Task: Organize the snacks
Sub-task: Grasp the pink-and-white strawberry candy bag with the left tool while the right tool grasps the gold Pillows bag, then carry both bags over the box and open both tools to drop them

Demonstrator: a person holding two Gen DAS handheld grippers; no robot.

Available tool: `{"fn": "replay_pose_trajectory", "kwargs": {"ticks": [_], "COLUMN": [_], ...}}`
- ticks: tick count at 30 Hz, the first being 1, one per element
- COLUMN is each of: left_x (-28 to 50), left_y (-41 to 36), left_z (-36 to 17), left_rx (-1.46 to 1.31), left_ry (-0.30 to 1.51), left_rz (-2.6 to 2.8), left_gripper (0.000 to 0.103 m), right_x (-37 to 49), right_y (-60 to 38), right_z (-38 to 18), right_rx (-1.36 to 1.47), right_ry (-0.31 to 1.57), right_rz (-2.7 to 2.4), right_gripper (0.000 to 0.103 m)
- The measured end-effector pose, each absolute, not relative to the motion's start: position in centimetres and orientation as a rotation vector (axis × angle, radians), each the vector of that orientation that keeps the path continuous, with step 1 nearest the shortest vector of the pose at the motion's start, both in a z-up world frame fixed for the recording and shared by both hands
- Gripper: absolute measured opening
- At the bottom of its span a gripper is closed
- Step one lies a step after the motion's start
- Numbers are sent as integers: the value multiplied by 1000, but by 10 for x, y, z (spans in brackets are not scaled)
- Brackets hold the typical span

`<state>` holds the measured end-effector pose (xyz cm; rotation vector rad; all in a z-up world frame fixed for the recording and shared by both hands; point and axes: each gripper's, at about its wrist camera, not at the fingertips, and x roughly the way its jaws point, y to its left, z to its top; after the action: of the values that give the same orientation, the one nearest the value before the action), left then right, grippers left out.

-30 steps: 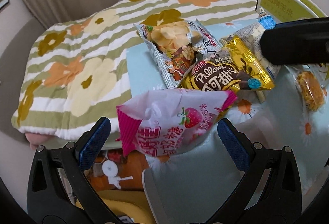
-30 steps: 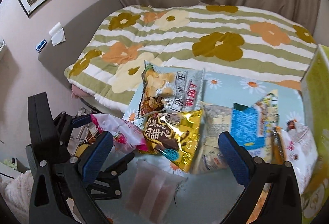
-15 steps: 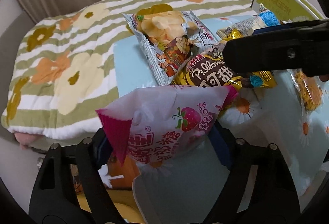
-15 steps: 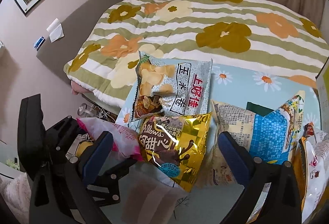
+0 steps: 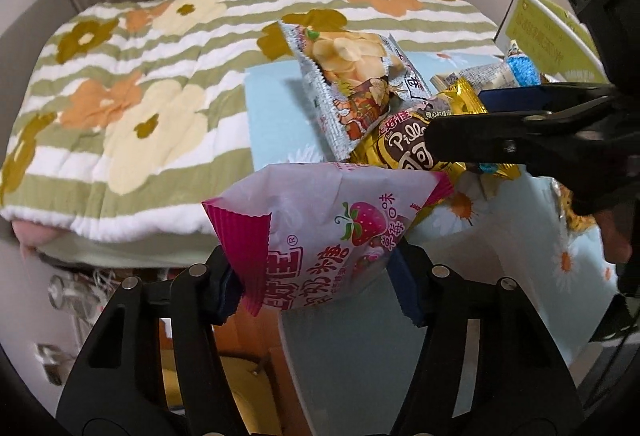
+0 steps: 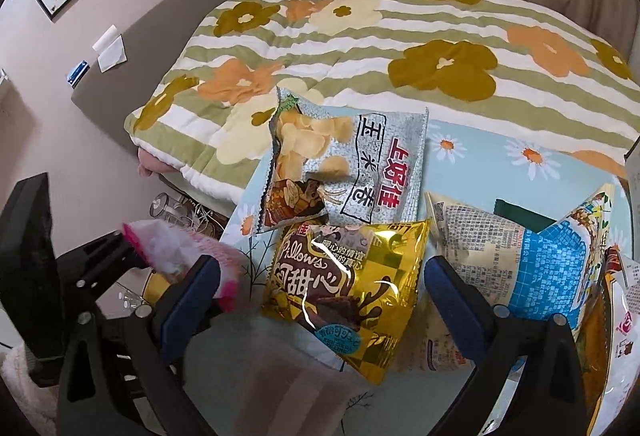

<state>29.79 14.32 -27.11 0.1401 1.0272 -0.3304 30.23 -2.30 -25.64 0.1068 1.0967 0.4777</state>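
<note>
Left claw [image 5: 316, 276]: jaws closing on the pink strawberry candy bag [image 5: 320, 224], whose lower body sits between the two blue pads [image 5: 404, 288]; the pads meet the wrapper on both sides, so the bag appears gripped. It is taken near its bottom edge, where it overhangs the near-left corner of the worktop [image 5: 500, 276], probably because the overhang gives the pads room above and below the bag.

Right claw [image 6: 322, 296]: jaws wide apart, holding nothing, poised above the gold Pillows chocolate bag [image 6: 344, 292], which lies between its fingers without contact. This looks like the approach to a second pickup.

Remaining snacks lie on the daisy-print worktop cover: a silver corn-chip bag [image 6: 344, 171] partly overlapping the gold bag's top edge, and a blue-and-cream bag [image 6: 520, 256] just beside it on the right. A yellow-green box [image 5: 548, 31] stands at the far right edge and may be the intended container, though its interior is not visible. A floral striped quilt [image 5: 160, 83] covers the bed behind.
</note>
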Motion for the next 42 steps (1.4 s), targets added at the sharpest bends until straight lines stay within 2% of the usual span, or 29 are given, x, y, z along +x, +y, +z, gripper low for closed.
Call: {"fn": "replay_pose_trajectory", "kwargs": {"ticks": [7,10,17,20,26,34,42], "left_x": [290,288,286,286,285,280,278], "left_y": [146,146,146,143,140,140,133], "left_z": [-262,-263,-265,-266,-267,-257,-219], "left_rx": [137,139,169,184,187,171,178], "left_ry": [1016,1018,1026,1029,1027,1013,952], "left_rz": [-332,-331,-318,-319,-329,-332,-342], "left_gripper": [58,58,57,56,56,55,55], "right_x": [306,308,313,314,310,302,293], "right_y": [-9,-3,10,10,7,-7,-30], "right_z": [-262,-266,-280,-287,-283,-255,-214], "right_rx": [39,-8,-106,-89,-73,-9,32], "right_ry": [1104,1108,1138,1173,1175,1124,1042], "right_rz": [472,472,475,497,506,492,440], "right_gripper": [101,95,93,74,63,61,61]}}
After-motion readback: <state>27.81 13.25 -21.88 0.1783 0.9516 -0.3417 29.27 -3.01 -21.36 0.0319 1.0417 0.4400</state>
